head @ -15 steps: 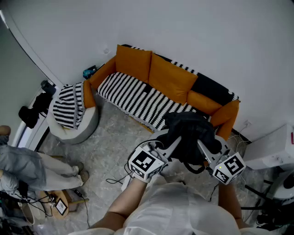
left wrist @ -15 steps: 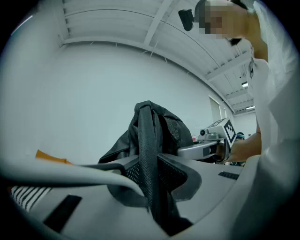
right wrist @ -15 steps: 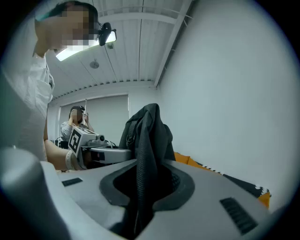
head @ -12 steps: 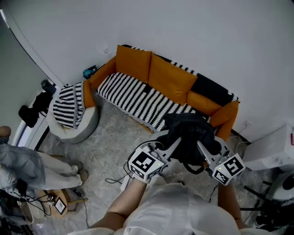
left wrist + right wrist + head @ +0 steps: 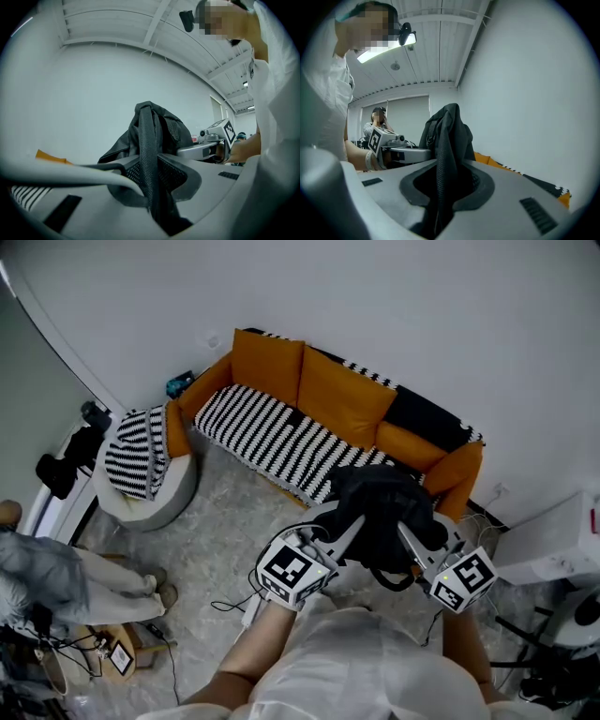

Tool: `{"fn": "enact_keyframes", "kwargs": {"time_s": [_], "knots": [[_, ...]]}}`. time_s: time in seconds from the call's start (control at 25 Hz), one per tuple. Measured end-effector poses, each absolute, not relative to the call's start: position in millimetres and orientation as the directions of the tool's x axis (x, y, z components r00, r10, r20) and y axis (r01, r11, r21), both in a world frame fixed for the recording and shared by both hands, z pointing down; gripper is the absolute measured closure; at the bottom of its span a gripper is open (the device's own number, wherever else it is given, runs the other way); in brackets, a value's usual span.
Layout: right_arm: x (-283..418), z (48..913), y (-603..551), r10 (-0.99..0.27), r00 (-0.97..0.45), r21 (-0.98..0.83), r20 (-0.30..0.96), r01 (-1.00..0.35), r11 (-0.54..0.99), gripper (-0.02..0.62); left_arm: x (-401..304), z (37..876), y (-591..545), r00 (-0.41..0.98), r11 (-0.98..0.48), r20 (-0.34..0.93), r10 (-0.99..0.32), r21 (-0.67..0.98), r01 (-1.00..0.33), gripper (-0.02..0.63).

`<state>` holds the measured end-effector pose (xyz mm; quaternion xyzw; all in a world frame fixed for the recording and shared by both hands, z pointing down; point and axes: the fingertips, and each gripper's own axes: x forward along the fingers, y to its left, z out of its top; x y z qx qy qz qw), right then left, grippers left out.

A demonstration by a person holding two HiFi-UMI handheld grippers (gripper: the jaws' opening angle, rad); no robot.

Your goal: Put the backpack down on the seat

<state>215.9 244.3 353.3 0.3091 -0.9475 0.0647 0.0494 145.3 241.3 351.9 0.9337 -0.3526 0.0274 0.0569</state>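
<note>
- The backpack (image 5: 382, 512) is held in the air, near the right end of the sofa (image 5: 441, 460), and is not yet on the seat (image 5: 267, 437).
- The left claw (image 5: 349, 529) is clenched on one mesh strap and the right claw (image 5: 405, 532) on another, probably so that the weight is shared between them.
- Orange cushions (image 5: 309, 385) are leaned along the far side of the striped seat.
- A grey floor (image 5: 216, 540) and a white wall (image 5: 422, 315) are seen around, and a round stool (image 5: 145, 479) stands at the left.

White shirt (image 5: 352, 662); grey left tool (image 5: 359, 521), right tool (image 5: 403, 529) w/ b&w marker cubes (image 5: 291, 570).
</note>
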Motion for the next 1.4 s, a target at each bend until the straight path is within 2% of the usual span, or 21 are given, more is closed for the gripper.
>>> {"fn": "enact_keyframes", "kwargs": {"time_s": [0.6, 1.0, 1.4], "knots": [[215.3, 355.1, 238.8, -0.559, -0.821, -0.121, 0.115, -0.57, 0.813, 0.514, 146.4, 353.4, 237.5, 0.753, -0.748, 0.094, -0.651, 0.088, -0.657, 0.526], [183.2, 354.2, 224.9, -0.542, -0.834, -0.142, 0.104, -0.552, 0.822, 0.508, 116.2, 355.7, 224.2, 0.748, -0.741, 0.085, -0.658, 0.105, -0.664, 0.528], [119.9, 347.7, 203.9, -0.525, -0.846, -0.137, 0.091, -0.533, 0.835, 0.508, 54.2, 349.2, 204.4, 0.742, -0.737, 0.068, -0.666, 0.09, -0.67, 0.528]]}}
